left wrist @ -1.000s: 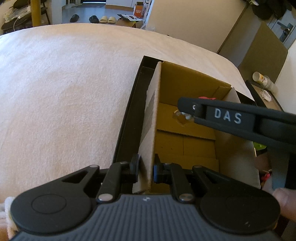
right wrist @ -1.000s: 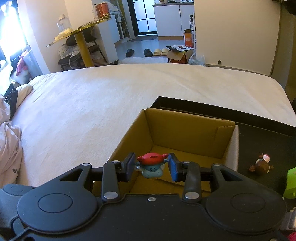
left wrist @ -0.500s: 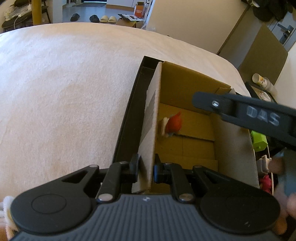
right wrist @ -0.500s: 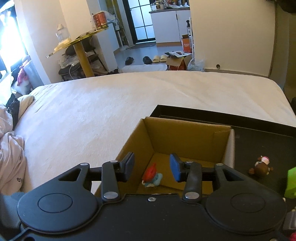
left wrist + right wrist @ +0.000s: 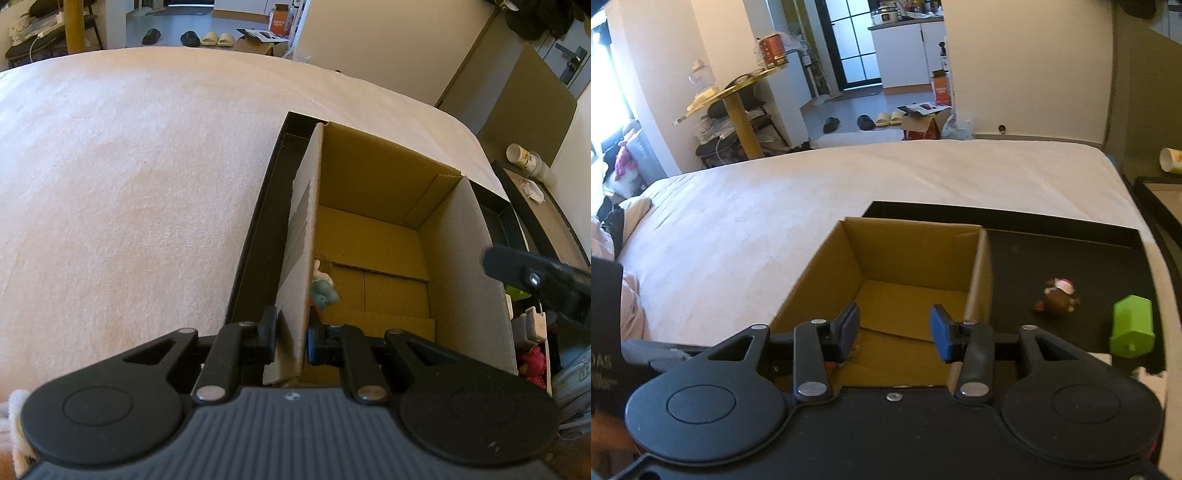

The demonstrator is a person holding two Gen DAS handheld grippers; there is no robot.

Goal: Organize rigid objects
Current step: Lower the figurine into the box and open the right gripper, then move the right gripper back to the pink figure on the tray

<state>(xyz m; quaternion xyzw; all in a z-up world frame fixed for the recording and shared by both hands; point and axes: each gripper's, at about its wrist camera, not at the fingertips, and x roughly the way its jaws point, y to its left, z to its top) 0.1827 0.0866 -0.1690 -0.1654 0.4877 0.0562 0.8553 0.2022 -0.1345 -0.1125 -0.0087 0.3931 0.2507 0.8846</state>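
A white bed fills the room; slippers lie on grey floor.

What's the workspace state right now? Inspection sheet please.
Surface: white bed cover under a black tray.
Job's things: cardboard box open; blue figurine inside by its wall; brown figurine and green block on the tray.
Clutter: red toy beside the box.
Grippers: left gripper clamps the box wall; right gripper open, empty.
Cables: nothing seen.
Surroundings: slippers, yellow table.
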